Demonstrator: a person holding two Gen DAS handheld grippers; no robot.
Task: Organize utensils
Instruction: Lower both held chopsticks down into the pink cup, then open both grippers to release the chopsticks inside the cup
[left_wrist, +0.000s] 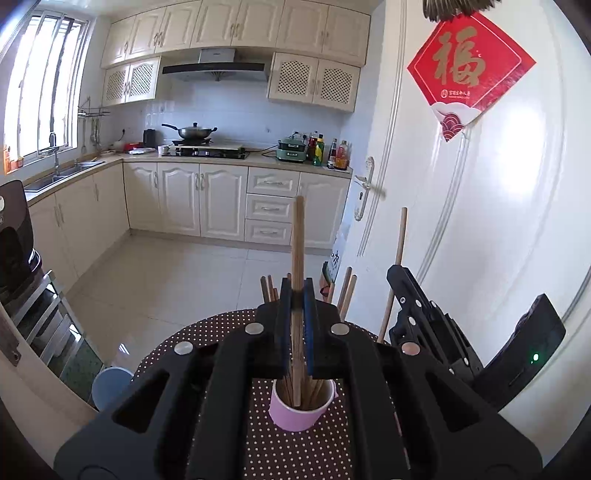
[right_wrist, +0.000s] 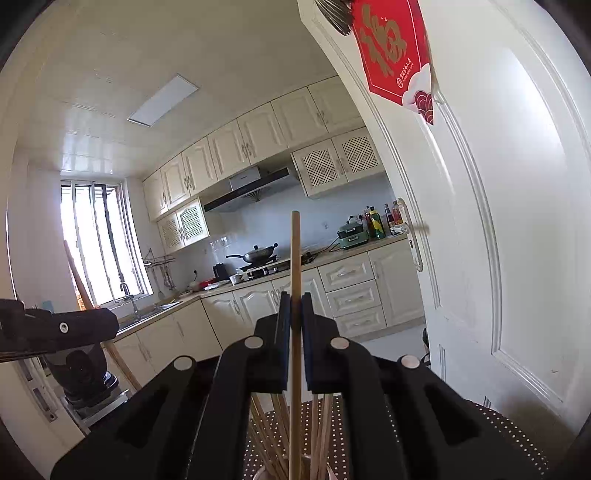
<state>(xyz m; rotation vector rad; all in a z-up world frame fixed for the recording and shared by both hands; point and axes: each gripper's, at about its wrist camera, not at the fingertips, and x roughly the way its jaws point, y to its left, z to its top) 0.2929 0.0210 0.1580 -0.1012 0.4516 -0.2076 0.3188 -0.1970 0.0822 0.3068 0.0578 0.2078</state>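
Observation:
In the left wrist view my left gripper (left_wrist: 296, 295) is shut on a wooden chopstick (left_wrist: 297, 240). That stick stands upright with its lower end inside a pink cup (left_wrist: 299, 413), which holds several more chopsticks. The cup rests on a round table with a brown polka-dot cloth (left_wrist: 288, 450). To its right, my right gripper (left_wrist: 397, 280) grips another chopstick (left_wrist: 399, 240), slightly tilted. The right wrist view shows that gripper (right_wrist: 295, 299) shut on its upright stick (right_wrist: 294, 251) above the bundle of chopsticks (right_wrist: 273, 424). The left gripper (right_wrist: 110, 325) and its stick (right_wrist: 79, 277) appear at the left.
A white door (left_wrist: 480, 221) with a red paper sign (left_wrist: 469, 70) stands close on the right. A black appliance (left_wrist: 14, 236) sits on a metal rack at the left, and a blue round object (left_wrist: 110, 384) lies below the table edge. Kitchen counters (left_wrist: 236, 158) line the far wall.

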